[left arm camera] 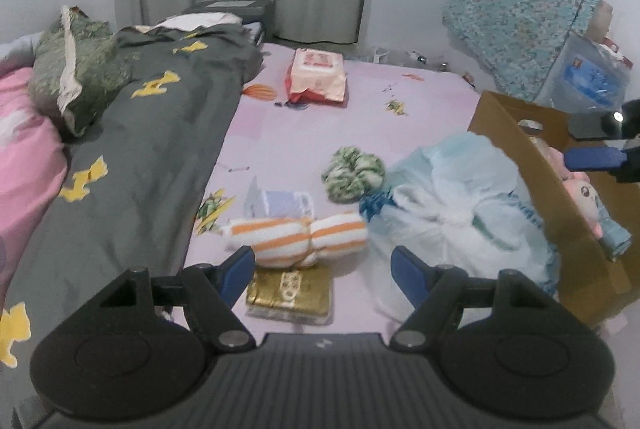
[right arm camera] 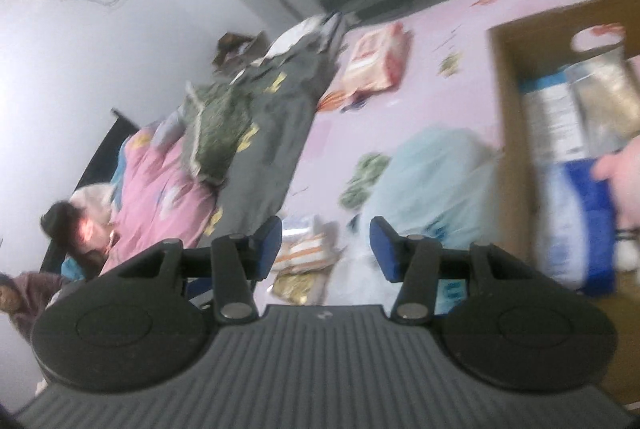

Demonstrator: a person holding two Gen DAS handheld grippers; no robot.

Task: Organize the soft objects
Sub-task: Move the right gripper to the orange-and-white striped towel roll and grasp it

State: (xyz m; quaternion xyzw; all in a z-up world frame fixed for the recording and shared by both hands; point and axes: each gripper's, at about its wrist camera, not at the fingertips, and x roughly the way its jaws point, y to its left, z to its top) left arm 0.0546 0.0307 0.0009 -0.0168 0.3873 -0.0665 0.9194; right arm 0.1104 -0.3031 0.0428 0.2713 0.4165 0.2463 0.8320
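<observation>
Left wrist view: one cardboard box [left arm camera: 532, 165], one pale blue bag [left arm camera: 456, 197], one orange-striped rolled towel [left arm camera: 296, 237] and one green scrunchie [left arm camera: 352, 173] lie on the pink sheet [left arm camera: 360, 101]. The towel, white with orange bands and knotted mid-length, sits just ahead of the left gripper [left arm camera: 322, 269], whose claw is spread and empty. The right gripper [right arm camera: 326, 245], blurred, is likewise spread with nothing between its pads.

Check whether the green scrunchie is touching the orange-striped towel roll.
Apart. The left wrist view shows the green scrunchie lying farther back on the sheet, with bare pink sheet between it and the orange-striped towel roll.
</observation>
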